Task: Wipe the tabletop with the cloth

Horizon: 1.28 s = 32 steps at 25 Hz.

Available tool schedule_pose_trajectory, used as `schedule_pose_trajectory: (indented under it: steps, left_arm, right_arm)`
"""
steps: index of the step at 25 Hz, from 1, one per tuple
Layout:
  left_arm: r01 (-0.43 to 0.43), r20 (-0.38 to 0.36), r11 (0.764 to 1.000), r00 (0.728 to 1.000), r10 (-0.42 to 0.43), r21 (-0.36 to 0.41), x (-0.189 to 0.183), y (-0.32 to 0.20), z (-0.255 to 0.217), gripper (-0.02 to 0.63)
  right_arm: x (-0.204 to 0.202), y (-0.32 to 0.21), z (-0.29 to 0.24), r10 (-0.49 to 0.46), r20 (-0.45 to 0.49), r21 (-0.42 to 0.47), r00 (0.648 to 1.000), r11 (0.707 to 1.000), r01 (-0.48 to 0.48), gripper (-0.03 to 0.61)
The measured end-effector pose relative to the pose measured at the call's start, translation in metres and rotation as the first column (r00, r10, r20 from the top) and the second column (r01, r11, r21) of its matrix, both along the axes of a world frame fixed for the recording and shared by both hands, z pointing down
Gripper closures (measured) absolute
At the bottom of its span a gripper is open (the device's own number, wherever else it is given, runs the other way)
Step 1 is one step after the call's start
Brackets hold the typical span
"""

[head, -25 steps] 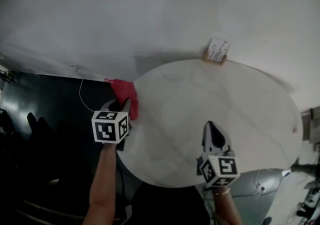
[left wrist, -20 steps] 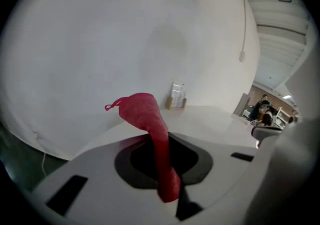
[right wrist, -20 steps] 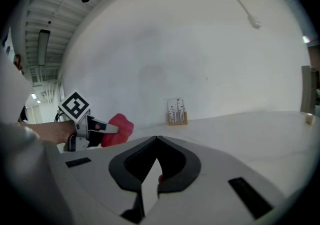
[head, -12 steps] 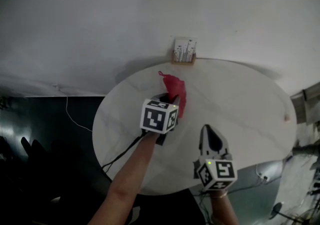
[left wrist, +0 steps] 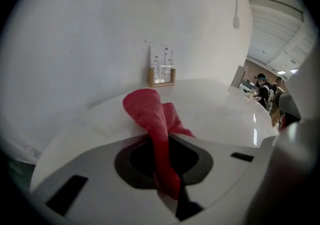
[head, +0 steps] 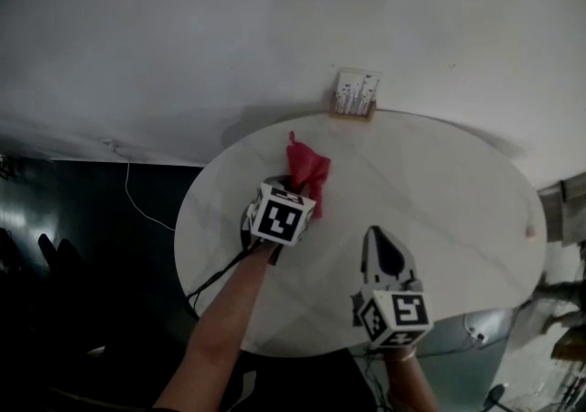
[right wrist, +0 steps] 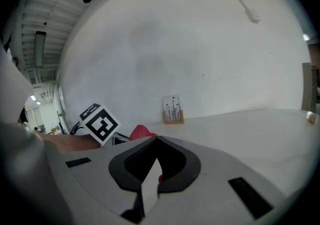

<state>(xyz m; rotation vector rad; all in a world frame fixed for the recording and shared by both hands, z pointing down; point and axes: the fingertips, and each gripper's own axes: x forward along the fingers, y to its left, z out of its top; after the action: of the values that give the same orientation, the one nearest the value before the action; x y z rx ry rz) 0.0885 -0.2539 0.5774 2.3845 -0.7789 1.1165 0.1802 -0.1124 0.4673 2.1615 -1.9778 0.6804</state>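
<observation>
A red cloth (head: 307,170) hangs bunched over the round white tabletop (head: 439,190), left of its middle. My left gripper (head: 295,189) is shut on the cloth's near end. In the left gripper view the cloth (left wrist: 150,111) runs as a twisted strip out between the jaws, and its free end rests on the table (left wrist: 220,104). My right gripper (head: 377,234) hovers over the table's near part, right of the cloth, jaws together with nothing held. From the right gripper view (right wrist: 156,140) I see the left gripper's marker cube (right wrist: 100,123) and a bit of the cloth (right wrist: 141,131).
A small wooden card holder (head: 354,96) stands at the table's far edge against the white wall. A black cable (head: 218,284) trails off the table's near left rim. Dark floor lies to the left. A small object (head: 529,232) sits at the right rim.
My left gripper carried the red cloth from the table's left edge in over the tabletop, towards the card holder. The right gripper stayed where it was.
</observation>
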Motion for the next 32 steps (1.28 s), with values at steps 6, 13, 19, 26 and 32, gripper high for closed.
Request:
schedule_pose_trajectory:
  steps: [6,13,19,26,32]
  left_arm:
    - [0.173,-0.012,0.985,0.985,-0.173,-0.002,-0.102,-0.028,0.004,0.569]
    - [0.378,-0.022,0.926,0.926,-0.378,0.018,-0.211,-0.049,0.004,0.569]
    - [0.473,0.043,0.879,0.879,-0.475,0.057,-0.272,-0.058,-0.001,0.569]
    - [0.507,-0.012,0.854,0.861,-0.509,0.116,-0.281,-0.070,-0.046,0.569]
    - [0.347,-0.116,0.927,0.936,-0.333,0.141,-0.167,-0.085,-0.078,0.569]
  right_arm:
    - [-0.043,-0.025,0.000,-0.112,0.006,-0.004,0.994,0.994,0.112,0.575]
    - [-0.082,-0.047,-0.003,-0.215,-0.004,0.000,0.977,0.977,0.215,0.575]
    - [-0.096,-0.055,-0.007,-0.250,-0.012,0.010,0.968,0.968,0.250,0.576]
    - [-0.079,-0.064,-0.010,-0.220,-0.018,0.038,0.975,0.975,0.221,0.576]
    - [-0.048,-0.080,-0.012,-0.174,-0.038,0.044,0.984,0.983,0.176,0.575]
